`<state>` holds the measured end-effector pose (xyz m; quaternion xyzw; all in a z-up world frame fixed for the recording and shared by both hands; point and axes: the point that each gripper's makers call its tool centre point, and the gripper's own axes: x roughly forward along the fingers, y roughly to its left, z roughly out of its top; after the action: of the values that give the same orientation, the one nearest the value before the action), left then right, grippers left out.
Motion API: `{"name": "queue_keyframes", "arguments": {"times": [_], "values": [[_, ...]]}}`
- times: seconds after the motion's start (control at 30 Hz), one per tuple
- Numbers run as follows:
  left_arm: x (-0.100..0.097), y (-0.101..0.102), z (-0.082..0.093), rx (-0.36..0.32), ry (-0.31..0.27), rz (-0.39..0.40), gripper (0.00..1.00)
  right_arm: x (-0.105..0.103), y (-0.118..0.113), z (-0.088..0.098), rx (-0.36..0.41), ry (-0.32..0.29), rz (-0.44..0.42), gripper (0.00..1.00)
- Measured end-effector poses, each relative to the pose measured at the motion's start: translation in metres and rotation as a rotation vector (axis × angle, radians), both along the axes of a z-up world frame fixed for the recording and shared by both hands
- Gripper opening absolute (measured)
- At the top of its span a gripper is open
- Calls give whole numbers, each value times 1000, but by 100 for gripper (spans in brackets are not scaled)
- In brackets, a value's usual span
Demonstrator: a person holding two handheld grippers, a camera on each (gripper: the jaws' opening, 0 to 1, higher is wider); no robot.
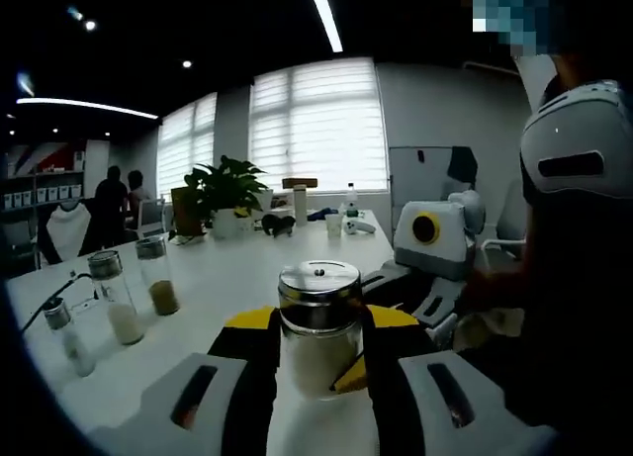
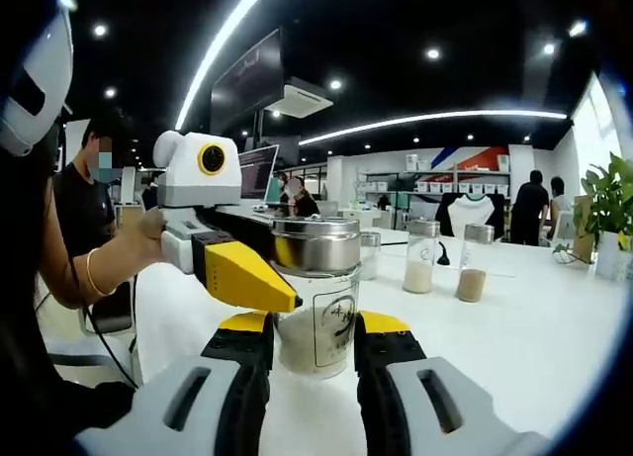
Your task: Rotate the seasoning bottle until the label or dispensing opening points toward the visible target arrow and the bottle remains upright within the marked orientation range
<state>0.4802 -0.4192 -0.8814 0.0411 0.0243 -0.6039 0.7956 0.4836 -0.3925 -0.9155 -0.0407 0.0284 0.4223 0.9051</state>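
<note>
The seasoning bottle (image 1: 318, 288) is clear glass with a steel lid and pale powder inside, and it stands upright on the white table (image 1: 218, 268). My left gripper (image 1: 318, 327) has its yellow-tipped jaws pressed against both sides of it. In the right gripper view the same bottle (image 2: 331, 327) shows a printed label facing the camera. There my right gripper (image 2: 315, 329) closes on it from either side. The left gripper's yellow fingertip (image 2: 247, 276) lies across the bottle's front left. The right gripper's white body (image 1: 432, 240) comes in from the right.
Several other glass seasoning bottles (image 1: 114, 298) stand at the table's left, also seen as bottles (image 2: 420, 258) further back. A potted plant (image 1: 226, 191), cups and small items sit far back. A person (image 1: 579, 228) stands close at the right, a hand (image 2: 148, 240) holding the left gripper.
</note>
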Motion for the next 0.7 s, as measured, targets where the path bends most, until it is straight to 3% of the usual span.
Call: {"name": "queue_keyframes", "arguments": {"times": [0.07, 0.13, 0.3, 0.4, 0.7], "values": [[1, 0, 0, -10, 8, 18, 35, 1, 0, 0, 6, 1, -6, 29], [7, 0, -2, -35, 34, 111, 35, 5, -2, -2, 14, 0, -43, 29], [14, 1, -3, -67, 70, 223, 35, 11, -3, -3, -8, -24, -92, 29], [19, 3, -4, -83, 65, 327, 35, 14, -3, -4, 18, -17, -113, 29], [34, 1, -5, -55, 11, 464, 36, 28, -3, -5, 56, -15, -169, 29]]}}
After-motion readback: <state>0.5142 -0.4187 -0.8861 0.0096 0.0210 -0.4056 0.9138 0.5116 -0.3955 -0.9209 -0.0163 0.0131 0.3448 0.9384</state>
